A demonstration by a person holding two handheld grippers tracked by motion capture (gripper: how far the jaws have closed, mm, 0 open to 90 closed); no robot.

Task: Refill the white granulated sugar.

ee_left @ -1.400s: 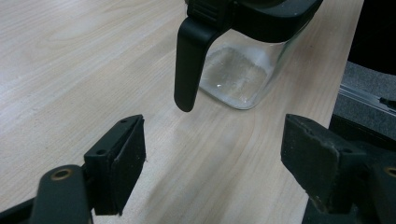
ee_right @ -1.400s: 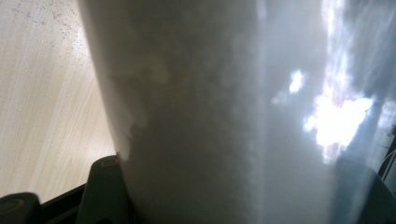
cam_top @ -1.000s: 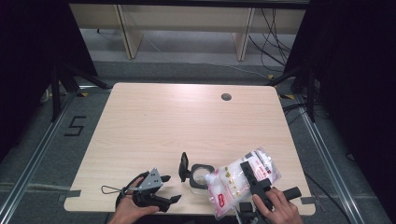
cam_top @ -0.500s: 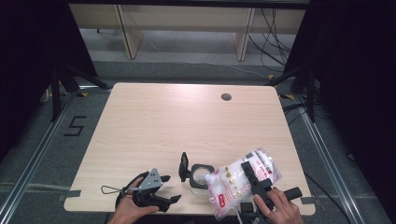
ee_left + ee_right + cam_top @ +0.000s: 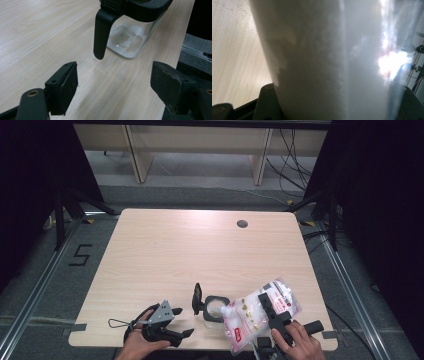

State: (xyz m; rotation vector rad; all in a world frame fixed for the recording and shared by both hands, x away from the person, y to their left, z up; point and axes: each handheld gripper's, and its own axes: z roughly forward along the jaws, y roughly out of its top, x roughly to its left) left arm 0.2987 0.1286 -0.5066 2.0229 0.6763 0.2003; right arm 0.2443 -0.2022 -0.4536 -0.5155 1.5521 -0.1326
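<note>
A clear plastic bag (image 5: 250,317) of white grains with a red label lies tilted near the table's front edge. My right gripper (image 5: 266,304) is shut on the bag, whose lower corner reaches the rim of a clear container (image 5: 214,309). The container's black lid (image 5: 197,298) stands flipped up on its left side. In the right gripper view the bag (image 5: 324,57) presses close between the jaws. My left gripper (image 5: 183,322) rests open to the left of the container. In the left gripper view the container (image 5: 130,37) holds a thin white layer, and its black lid flap (image 5: 102,32) hangs ahead of the open left gripper (image 5: 115,82).
The light wooden table (image 5: 200,250) has a round cable hole (image 5: 242,224) at the back right. Its front edge runs just behind both hands. Dark floor, metal rails and hanging cables surround the table.
</note>
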